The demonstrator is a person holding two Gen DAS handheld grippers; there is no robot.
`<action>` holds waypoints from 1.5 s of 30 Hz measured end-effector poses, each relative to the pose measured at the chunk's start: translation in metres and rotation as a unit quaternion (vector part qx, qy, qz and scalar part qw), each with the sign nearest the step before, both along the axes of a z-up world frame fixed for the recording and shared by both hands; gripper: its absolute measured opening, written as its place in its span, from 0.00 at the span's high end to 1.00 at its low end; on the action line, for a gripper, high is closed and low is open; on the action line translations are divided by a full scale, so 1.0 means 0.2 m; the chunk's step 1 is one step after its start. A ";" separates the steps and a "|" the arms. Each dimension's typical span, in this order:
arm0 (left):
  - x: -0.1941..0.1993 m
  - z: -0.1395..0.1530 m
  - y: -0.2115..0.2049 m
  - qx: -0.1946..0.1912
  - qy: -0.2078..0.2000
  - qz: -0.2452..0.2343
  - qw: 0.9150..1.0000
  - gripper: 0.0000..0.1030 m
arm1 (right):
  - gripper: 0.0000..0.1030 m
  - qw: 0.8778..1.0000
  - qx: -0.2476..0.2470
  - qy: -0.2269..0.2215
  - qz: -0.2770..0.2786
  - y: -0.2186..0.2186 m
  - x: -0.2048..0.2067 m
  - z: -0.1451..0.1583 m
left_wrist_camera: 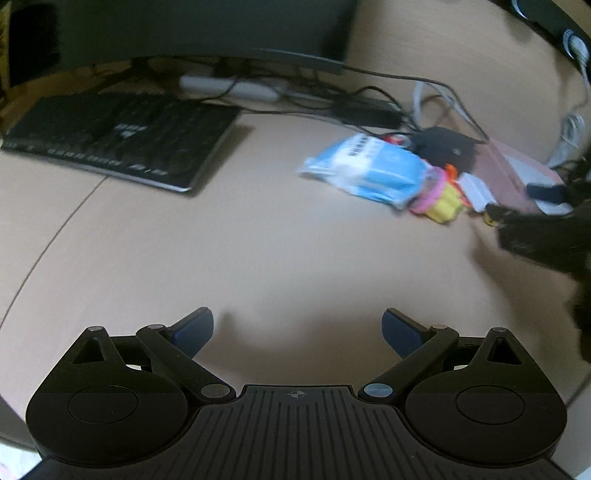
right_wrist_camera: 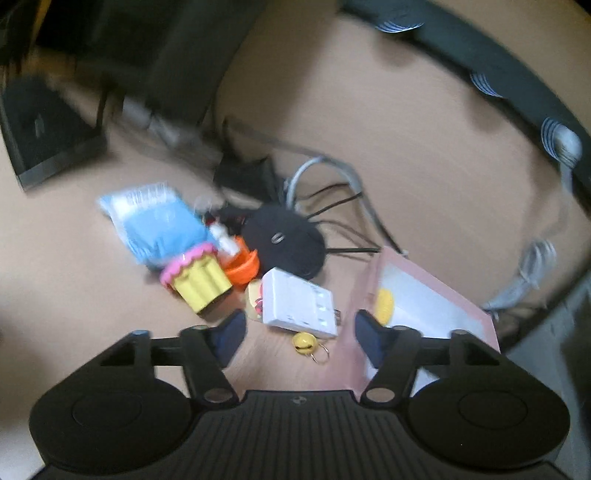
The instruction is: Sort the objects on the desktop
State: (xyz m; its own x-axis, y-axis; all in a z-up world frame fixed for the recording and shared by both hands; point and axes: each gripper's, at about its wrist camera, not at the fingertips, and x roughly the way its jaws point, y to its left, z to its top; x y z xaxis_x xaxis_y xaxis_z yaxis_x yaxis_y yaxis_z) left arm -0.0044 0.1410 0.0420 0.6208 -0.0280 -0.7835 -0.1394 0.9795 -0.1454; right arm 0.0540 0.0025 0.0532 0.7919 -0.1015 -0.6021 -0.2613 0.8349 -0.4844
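Note:
A cluster of small objects lies on the desk. A blue tissue pack, a yellow and pink cupcake toy, an orange cup, a white adapter box and a small yellow bell lie close together. My right gripper is open, low over the bell and just short of the white box. My left gripper is open and empty over bare desk, well short of the cluster. The right gripper shows as a dark blur at the left wrist view's right edge.
A pink box with white contents sits right of the cluster. A black round hub and tangled cables lie behind it. A black keyboard lies at the far left, under a monitor.

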 end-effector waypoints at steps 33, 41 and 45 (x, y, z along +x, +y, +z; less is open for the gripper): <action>0.17 0.00 -0.47 -0.040 -0.020 -0.146 0.988 0.03 | 0.44 0.961 0.191 0.046 -0.196 -0.69 -0.63 0.14; 0.21 0.06 -0.70 -0.030 -0.033 -0.161 0.986 0.02 | 0.34 0.966 0.187 0.010 -0.179 -0.81 -0.67 0.14; 0.23 0.11 -0.79 -0.015 -0.034 -0.134 0.990 0.02 | 0.33 0.974 0.180 0.005 -0.137 -0.86 -0.61 0.08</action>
